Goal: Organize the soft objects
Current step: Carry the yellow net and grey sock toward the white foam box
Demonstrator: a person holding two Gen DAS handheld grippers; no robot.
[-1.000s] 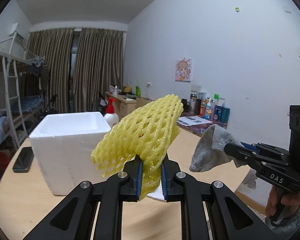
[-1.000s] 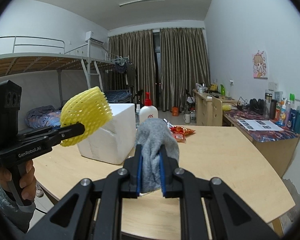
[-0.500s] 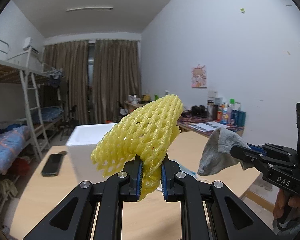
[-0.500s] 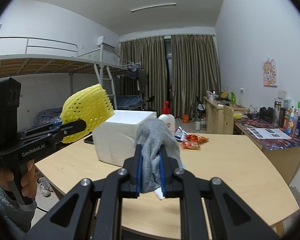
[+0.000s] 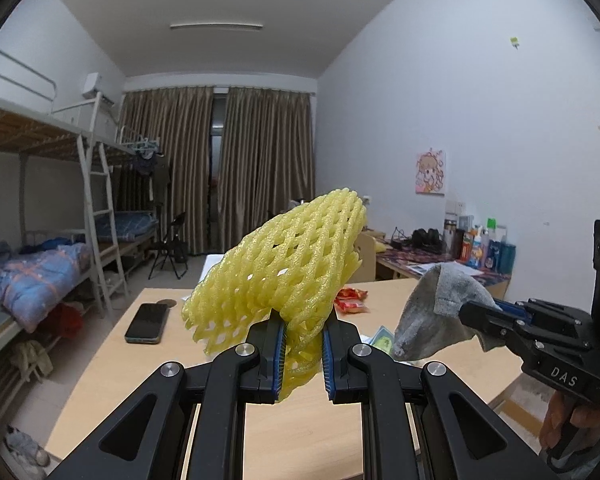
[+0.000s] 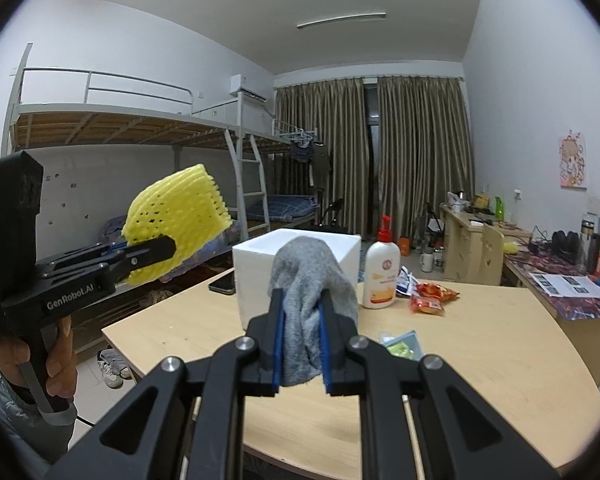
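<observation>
left fingers (image 5: 303, 354) pinch yellow foam mesh sleeve (image 5: 288, 276) | right fingers (image 6: 300, 346) clamp crumpled grey knit sock (image 6: 312, 280)

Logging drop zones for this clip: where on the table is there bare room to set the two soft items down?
Bare wood shows on the table right of the green packet, toward the far desk, and left of the foam box at the near edge. Crowded: the lotion bottle and the snack packets.
</observation>
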